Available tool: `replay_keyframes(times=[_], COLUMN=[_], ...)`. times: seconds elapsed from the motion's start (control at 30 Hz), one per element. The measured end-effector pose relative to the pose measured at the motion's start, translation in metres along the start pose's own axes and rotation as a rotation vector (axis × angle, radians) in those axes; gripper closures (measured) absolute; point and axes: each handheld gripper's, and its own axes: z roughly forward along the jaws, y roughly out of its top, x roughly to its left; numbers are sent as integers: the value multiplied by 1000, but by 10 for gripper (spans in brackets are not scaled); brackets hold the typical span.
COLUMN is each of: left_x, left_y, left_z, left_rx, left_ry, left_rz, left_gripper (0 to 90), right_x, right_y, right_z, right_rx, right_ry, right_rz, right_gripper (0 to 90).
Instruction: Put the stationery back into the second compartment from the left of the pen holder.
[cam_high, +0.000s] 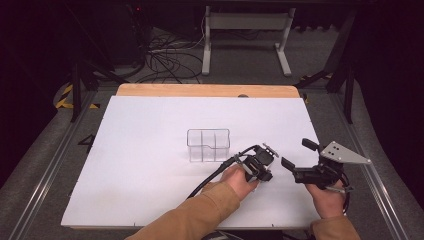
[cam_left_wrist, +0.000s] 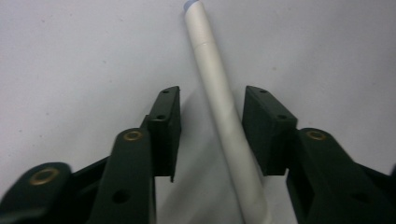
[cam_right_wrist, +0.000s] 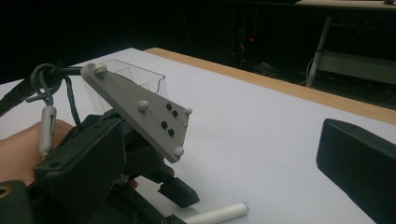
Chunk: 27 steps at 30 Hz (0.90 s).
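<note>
Dark surroundings with tangled cables and a pale metal frame (cam_high: 246, 30) on the floor close in behind a white worktop (cam_high: 150, 150) that has a light wooden strip (cam_high: 207, 90) along its far edge.

Near the middle of the worktop stands a clear plastic box with inner dividers (cam_high: 208, 145). In the high view it sits just beyond and to the left of the left gripper (cam_high: 260, 165); in the right gripper view it shows at (cam_right_wrist: 135, 77), behind that gripper's grey three-cornered plate.

The person's left hand (cam_high: 237, 181), in a tan sleeve (cam_high: 200, 212), holds the left gripper pointed down at the worktop. In the left gripper view, its two black jaws stand apart, and a slim white cylinder like a paper-wrapped stick of chalk (cam_left_wrist: 224, 112) lies on the white surface between them. The stick runs lengthwise along the gap, from near the base of the jaws out past their tips. It is a little nearer the right-hand jaw, and neither pad seems to press on it. Its far end shows a faint bluish tip.

The right hand (cam_high: 327, 197) holds the right gripper (cam_high: 300, 157) just beside the left one, with its jaws spread wide toward it. One broad black jaw (cam_right_wrist: 357, 163) rises at the right of the right gripper view. The left gripper (cam_right_wrist: 140, 158) is close ahead, and one end of the white stick (cam_right_wrist: 219, 213) lies on the worktop beneath it.
</note>
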Motion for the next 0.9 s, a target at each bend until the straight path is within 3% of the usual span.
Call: replay_keyframes(times=[0.17, 0.23, 0.43, 0.73, 0.9], left_x=[-1, -1, 2, 10, 21], left_y=[1, 1, 1, 0, -3], left_z=[0, 1, -1, -22, -42], left_rx=[6, -8, -7, -87, -158], left_ry=[15, 2, 12, 0, -13], left_rz=[-9, -44, -42, -48, -69], left_gripper=[781, 785, 787, 787, 787], right_x=[0, 0, 0, 1, -2], right_y=[-1, 0, 0, 1, 3], right_z=[2, 1, 0, -4, -9], right_rx=[6, 0, -4, -33, -50], right_ry=[-1, 0, -5, -18, -25], right_rz=[-8, -12, -10, -16, -14], right_gripper=[21, 21, 21, 21, 21])
